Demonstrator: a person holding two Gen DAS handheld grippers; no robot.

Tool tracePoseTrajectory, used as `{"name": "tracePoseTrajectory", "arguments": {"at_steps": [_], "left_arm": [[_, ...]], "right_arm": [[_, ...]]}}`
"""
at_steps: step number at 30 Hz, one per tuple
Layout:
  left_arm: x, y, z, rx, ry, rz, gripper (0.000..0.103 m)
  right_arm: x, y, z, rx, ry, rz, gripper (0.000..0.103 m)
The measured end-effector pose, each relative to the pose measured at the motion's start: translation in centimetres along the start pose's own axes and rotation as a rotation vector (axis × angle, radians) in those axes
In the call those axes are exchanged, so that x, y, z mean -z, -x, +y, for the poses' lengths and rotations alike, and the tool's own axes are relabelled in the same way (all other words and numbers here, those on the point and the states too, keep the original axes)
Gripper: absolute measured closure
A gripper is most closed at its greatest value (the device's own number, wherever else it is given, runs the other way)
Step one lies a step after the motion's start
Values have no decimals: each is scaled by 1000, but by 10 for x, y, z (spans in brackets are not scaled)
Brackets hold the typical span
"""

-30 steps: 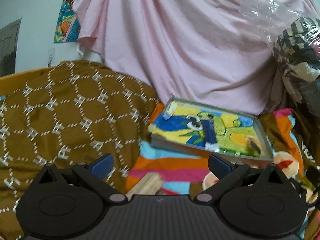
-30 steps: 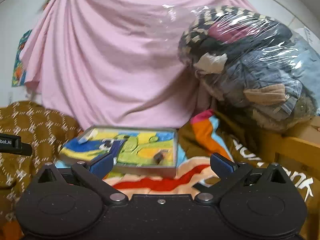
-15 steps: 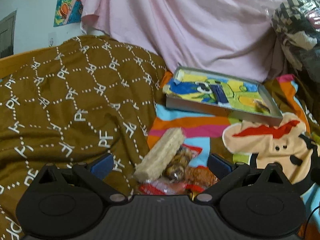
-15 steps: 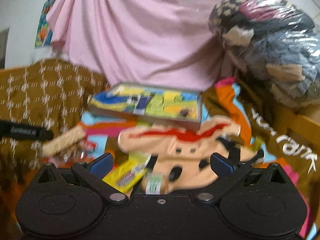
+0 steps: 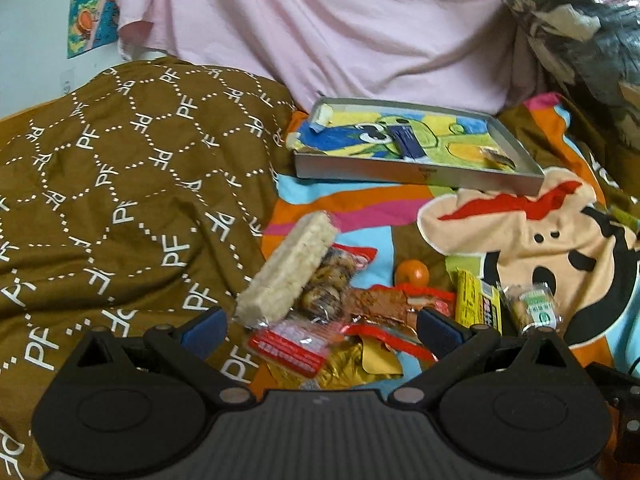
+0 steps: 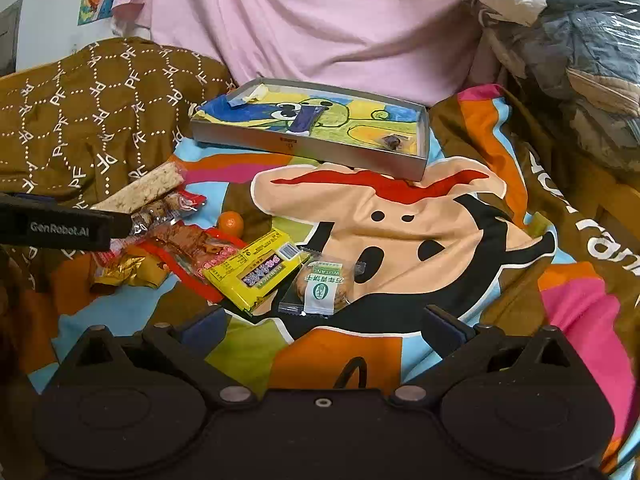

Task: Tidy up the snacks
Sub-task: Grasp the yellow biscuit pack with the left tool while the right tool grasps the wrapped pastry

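Note:
A heap of wrapped snacks lies on the cartoon blanket: a pale rice bar [image 5: 290, 266] [image 6: 142, 194], a yellow packet [image 6: 254, 270] [image 5: 476, 304], a round cookie in clear wrap [image 6: 324, 286] [image 5: 534, 308], red and gold wrappers [image 5: 320, 350] [image 6: 128, 266], and a small orange [image 5: 412, 273] [image 6: 231, 221]. A shallow grey box [image 5: 416, 174] [image 6: 304, 146] with a colourful drawing inside sits behind them, holding a dark blue bar [image 5: 406, 142] [image 6: 304, 120]. My left gripper [image 5: 320, 330] hangs open just above the heap. My right gripper [image 6: 324, 328] is open near the cookie, holding nothing.
A brown patterned quilt [image 5: 120, 184] rises at the left. Pink cloth [image 6: 300, 20] drapes across the back. A plastic-wrapped bundle of clothes [image 6: 560, 40] is stacked at the right. The left gripper's black body [image 6: 56, 226] juts into the right wrist view.
Both grippers have tipped downward and come closer to the bed, bringing the snack heap into view. Both stay open and empty.

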State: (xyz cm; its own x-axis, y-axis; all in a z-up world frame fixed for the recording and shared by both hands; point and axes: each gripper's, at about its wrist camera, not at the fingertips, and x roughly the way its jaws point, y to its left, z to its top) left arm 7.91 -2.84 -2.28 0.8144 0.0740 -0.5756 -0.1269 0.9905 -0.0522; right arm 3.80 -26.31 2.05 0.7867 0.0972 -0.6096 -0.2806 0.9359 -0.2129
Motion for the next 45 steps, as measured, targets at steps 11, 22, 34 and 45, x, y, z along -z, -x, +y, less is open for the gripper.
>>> {"name": "tracePoseTrajectory", "arguments": {"at_steps": [11,22,34,45], "left_arm": [[4,-7,-13,21,-51,26,0],[7,-19,-50,92,-172,47,0],[-5,-55,-91,132,-337,65,0],[-5,-77,-114,173,-482,124,0]], "right_arm": [[-14,-10,-6,-45,200,-35,1],[-13,-47,-28,-156,291,-22,1],[-9,-84,-32,-190,384,2,1],[6,-89,-18,-115,545,-17,1]]}}
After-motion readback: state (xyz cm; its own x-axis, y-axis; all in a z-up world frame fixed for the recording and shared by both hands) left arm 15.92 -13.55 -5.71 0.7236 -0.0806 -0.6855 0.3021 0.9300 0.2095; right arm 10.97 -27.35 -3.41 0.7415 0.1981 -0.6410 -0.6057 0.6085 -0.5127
